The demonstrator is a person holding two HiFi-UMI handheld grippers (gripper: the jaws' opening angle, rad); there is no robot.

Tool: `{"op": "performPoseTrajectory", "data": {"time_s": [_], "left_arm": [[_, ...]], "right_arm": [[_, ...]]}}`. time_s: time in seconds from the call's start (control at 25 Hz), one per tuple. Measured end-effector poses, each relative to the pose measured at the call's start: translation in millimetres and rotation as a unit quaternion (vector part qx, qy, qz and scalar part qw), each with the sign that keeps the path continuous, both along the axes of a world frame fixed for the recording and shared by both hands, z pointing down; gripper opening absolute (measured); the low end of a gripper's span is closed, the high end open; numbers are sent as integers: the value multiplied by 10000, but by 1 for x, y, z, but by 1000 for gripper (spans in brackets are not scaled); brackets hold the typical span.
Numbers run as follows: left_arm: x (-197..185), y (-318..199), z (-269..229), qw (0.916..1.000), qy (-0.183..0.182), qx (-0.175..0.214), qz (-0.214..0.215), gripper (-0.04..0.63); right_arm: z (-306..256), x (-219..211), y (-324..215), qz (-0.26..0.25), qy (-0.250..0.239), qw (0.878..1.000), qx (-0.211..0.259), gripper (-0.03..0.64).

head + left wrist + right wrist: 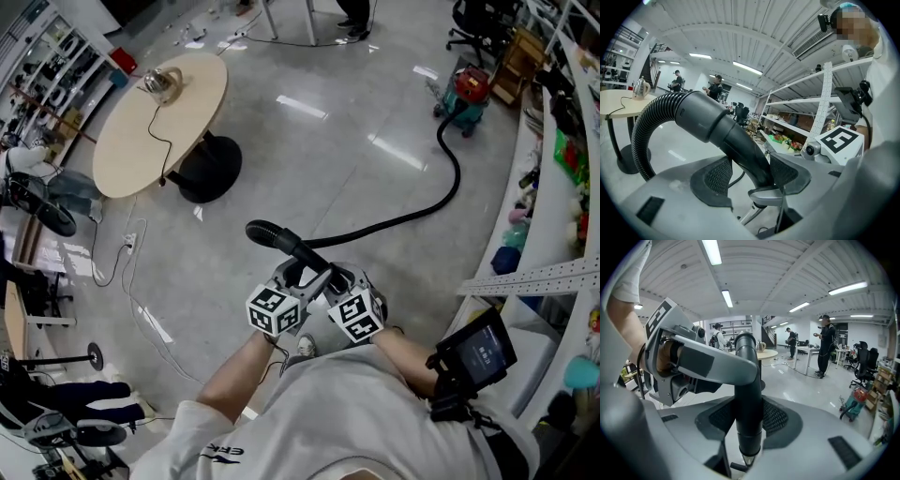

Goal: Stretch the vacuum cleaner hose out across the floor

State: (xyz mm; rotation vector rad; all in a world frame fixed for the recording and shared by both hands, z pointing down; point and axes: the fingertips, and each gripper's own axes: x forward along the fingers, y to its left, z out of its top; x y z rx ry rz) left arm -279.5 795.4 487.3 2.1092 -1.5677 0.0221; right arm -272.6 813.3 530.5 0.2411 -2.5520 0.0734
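Left claw (754,176) clamps hose (703,117); head view shows it reaching vacuum (466,94).

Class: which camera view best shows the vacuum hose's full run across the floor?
The head view: the hose curves from the vacuum cleaner to the left gripper and right gripper. The gripper views show mainly its near end clamped between their jaws.

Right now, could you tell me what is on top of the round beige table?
A shiny metal kettle stands near the table's far edge, its thin black cord trailing across the top. The tabletop covers part of the black pedestal base.
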Motion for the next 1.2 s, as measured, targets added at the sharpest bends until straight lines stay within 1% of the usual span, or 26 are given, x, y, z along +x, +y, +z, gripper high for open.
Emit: {"op": "performPoseTrajectory", "data": {"time_s": [0.44,0.68,0.8,0.88,1.04,1.2], "left_arm": [[-38,85,-3,9983,1,188,546,229],[-51,142,-7,9967,89,188,785,229],[-56,159,-10,9957,60,259,892,229],[-57,167,-11,9952,30,292,938,229],[-47,186,-12,9944,32,307,1012,229],[-37,195,-13,9934,61,341,1091,229]], "right_arm": [[-3,-40,85,415,79,9990,109,158],[-3,-53,144,584,56,9983,-22,158],[-3,-59,161,673,31,9977,-50,158],[-6,-61,170,707,-14,9975,-93,158],[-10,-51,189,775,22,9967,-243,158],[-13,-42,198,859,-2,9960,-245,158]]}}
